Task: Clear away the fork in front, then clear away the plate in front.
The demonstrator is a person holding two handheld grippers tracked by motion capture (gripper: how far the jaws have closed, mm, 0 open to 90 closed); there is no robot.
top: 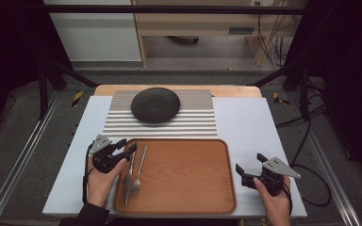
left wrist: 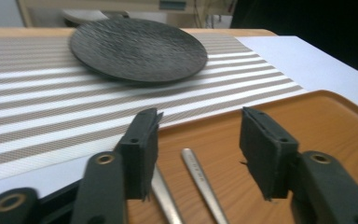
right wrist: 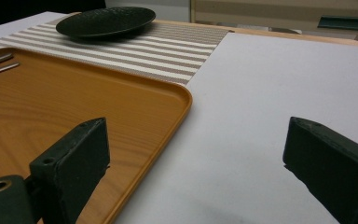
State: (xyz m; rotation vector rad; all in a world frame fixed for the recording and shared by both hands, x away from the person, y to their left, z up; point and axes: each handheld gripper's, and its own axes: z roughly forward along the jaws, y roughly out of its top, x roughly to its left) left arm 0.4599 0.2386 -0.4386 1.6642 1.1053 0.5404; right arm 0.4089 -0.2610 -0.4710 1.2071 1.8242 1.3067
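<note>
1. The left tongs (top: 126, 147) hang over the far left corner of the tray (top: 188, 207). Their jaws stand wide apart and hold nothing.
2. Two things lie in the tray right under those tongs: a knife (top: 129, 175) and a fork (top: 138, 172). They lie side by side, close together, with the handles pointing to the far side.
3. In the left gripper view, the two handle ends sit low between the jaws. The knife (left wrist: 165, 198) end is near the left jaw and the fork (left wrist: 203, 184) end is more in the middle.
4. The right tongs (top: 250, 169) are off the tray, over the white counter (top: 250, 122) on the right. They are open wide too, with nothing in them.
5. A dark plate (top: 155, 105) sits on a striped mat (top: 188, 123) past the tray. Nothing is on it.
6. I think the step now is getting ready to pick up the knife or the fork. No grab has been made yet.
7. Next, I think the left tongs need to go down until one handle sits between the jaws, then squeeze shut.
8. The two handles are close, so the tongs must take care to grab just one.
</note>
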